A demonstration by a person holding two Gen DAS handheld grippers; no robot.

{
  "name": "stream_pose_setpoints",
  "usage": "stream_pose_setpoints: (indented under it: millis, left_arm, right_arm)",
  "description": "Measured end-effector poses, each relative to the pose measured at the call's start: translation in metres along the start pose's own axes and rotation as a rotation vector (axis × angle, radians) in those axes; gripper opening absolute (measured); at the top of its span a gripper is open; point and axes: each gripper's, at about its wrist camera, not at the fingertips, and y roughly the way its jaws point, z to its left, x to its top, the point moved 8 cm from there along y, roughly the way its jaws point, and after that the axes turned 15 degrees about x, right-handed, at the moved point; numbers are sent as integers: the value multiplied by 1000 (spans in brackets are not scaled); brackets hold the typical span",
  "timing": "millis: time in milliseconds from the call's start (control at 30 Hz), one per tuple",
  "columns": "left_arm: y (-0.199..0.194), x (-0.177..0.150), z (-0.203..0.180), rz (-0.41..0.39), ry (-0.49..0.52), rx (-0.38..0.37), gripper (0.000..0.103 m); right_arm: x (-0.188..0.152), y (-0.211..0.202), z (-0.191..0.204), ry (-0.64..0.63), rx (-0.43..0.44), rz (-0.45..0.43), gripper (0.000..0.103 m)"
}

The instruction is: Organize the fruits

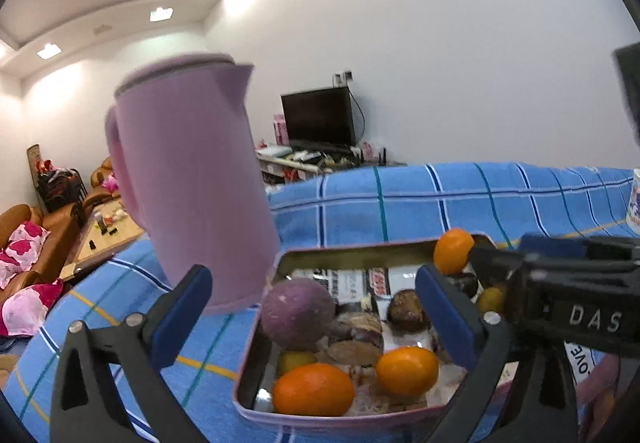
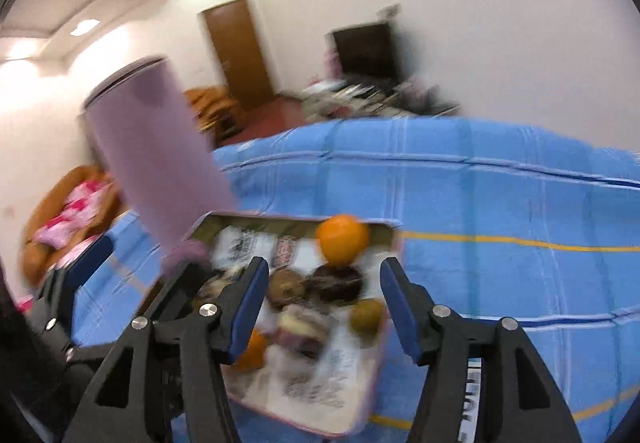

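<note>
A shallow metal tin (image 1: pixel 251 359) holds the fruit: two oranges (image 1: pixel 314 389) at its near end, a round purple fruit (image 1: pixel 298 313), several brown ones (image 1: pixel 408 310) and another orange (image 1: pixel 453 250) in the far right corner. My left gripper (image 1: pixel 312 307) hangs open and wide over the tin; the purple fruit is between its fingers but untouched. In the right wrist view, which is blurred, my right gripper (image 2: pixel 325 307) stands open above the tin (image 2: pixel 280 218). The brown fruits (image 2: pixel 336 283) lie under the gap, and the orange (image 2: pixel 343 239) sits beyond the tips.
A tall pink jug (image 1: pixel 192 179) stands just left of the tin, close to the left finger. The table is covered by a blue checked cloth (image 1: pixel 440 203). A white cup (image 1: pixel 634 203) is at the far right edge. Sofas and a television stand lie beyond.
</note>
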Motion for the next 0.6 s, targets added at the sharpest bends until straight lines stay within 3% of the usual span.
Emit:
stream_pose_setpoints:
  millis: [100,167,233,500,600]
  left_arm:
    - [5,-3,-1,44,-9,-21,103]
    - [8,-4,2,64,-36,-29,103]
    - [9,-5,5,72,-50,-19,103]
    - [6,-7,13,55,-85,16,103]
    - [3,-9,19,50,-103,29,103]
  right_arm:
    - [3,-19,2,-54,-98,-136,61]
    - [2,-25,4,-64,-140,-175,70]
    - [0,-30,4,-68,-167,-220,70]
    - [-4,-51,5,-90,-201,-316,71]
    - [-6,-60,14,-135,-213,-344,77]
